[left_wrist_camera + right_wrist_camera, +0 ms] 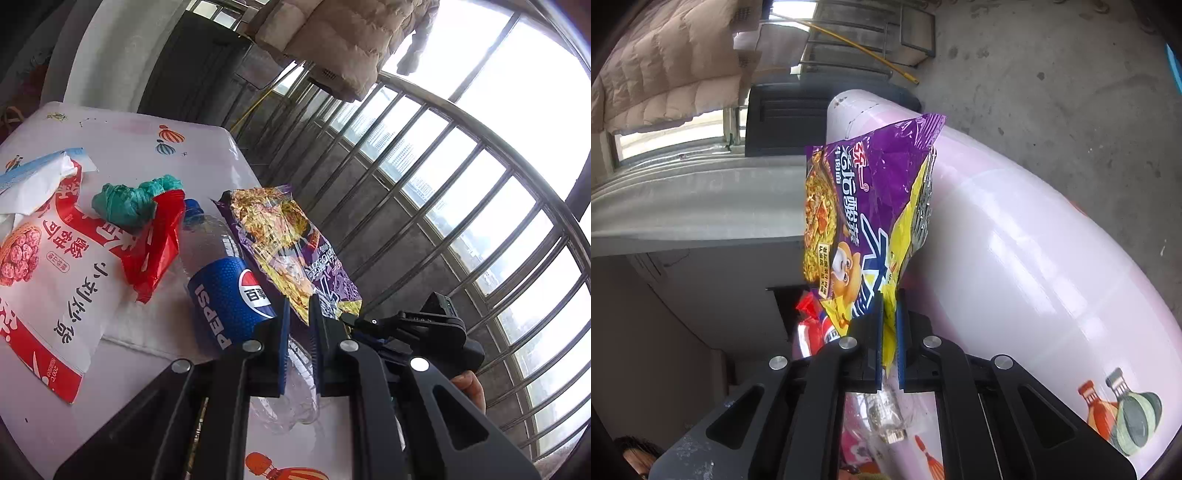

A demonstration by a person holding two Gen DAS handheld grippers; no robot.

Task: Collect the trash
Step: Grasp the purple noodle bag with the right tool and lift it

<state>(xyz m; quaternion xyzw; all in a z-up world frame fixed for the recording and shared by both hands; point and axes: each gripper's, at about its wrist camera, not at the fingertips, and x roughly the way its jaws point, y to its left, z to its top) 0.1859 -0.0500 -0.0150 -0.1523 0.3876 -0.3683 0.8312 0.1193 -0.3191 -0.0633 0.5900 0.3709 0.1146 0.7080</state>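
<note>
A crushed clear Pepsi bottle (229,295) with a blue label and blue cap lies on the table. My left gripper (299,306) is shut on its clear lower part, and plastic shows between the blue pads. A purple and yellow noodle wrapper (291,251) lies right of the bottle. My right gripper (351,319) comes in from the right onto the wrapper's near corner. In the right wrist view the right gripper (889,299) is shut on the yellow edge of that wrapper (871,206), which stands up in front of it.
On the pale balloon-print table (140,147) lie a red-and-white snack bag (55,280), a red wrapper (155,243), a teal plastic bag (133,201) and a tissue pack (33,181). Metal window railings (443,206) run along the right. A hand (472,387) holds the right gripper.
</note>
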